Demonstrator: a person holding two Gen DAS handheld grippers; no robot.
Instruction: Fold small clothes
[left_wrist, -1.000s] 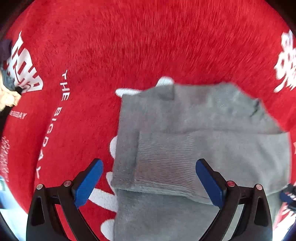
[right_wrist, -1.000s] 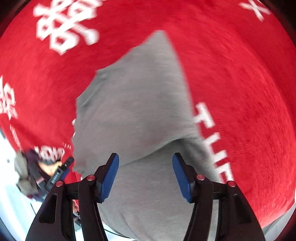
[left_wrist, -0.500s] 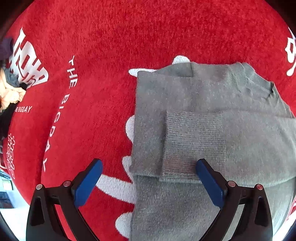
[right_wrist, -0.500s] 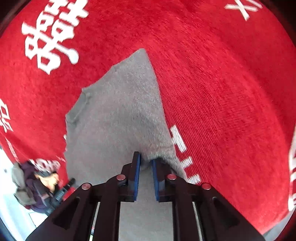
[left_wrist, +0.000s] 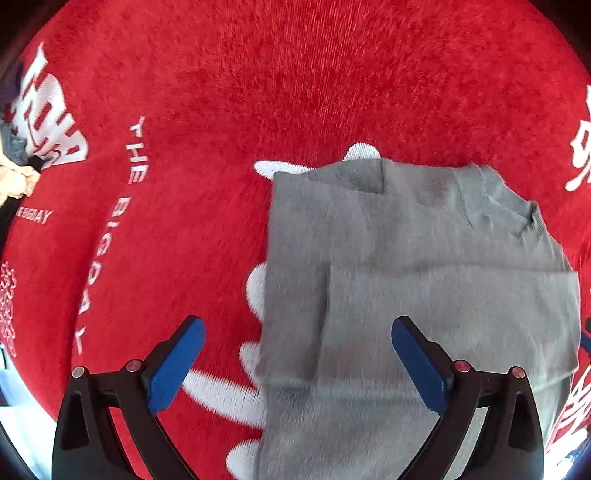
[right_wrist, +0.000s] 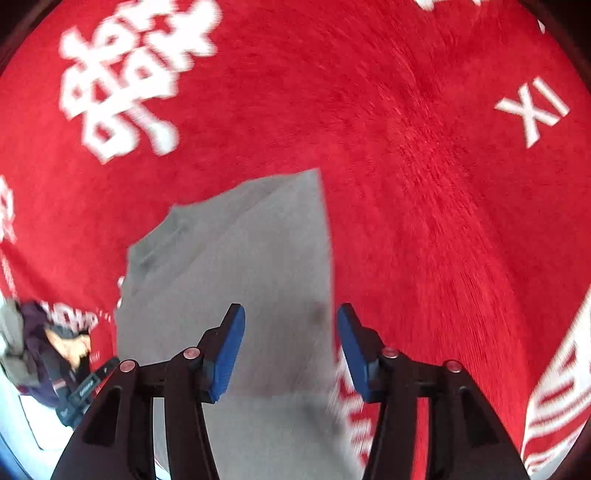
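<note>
A: Where's the sweater just now?

B: The grey sweater (left_wrist: 424, 295) lies flat on the red cloth (left_wrist: 295, 92) that covers the counter, partly folded. In the left wrist view a sleeve is laid across the body, its cuff edge toward the left side of the garment, and the collar sits at the far right. White lettering on the cloth peeks out from under the sweater's left and far edges.

A: And the left tongs?

B: The left tongs (left_wrist: 297, 363) hang over the near part of the sweater with the blue pads wide apart. Nothing is pinched; the left pad is over bare cloth and the right pad over the folded sleeve.

A: The right ones?

B: The right tongs (right_wrist: 290, 350) stand parted too. Their jaws have just been opening, and no fabric is gripped between them. The sweater's right edge runs beneath the gap, so the left pad sits above grey knit and the right pad above red cloth and white print. That view is blurred.

A: Anything else in sight?

B: At the near left edge of the right wrist view there is a small heap of clothes (right_wrist: 33, 343), purple and beige, too blurred to tell apart. The same heap shows at the far left edge of the other view.
</note>
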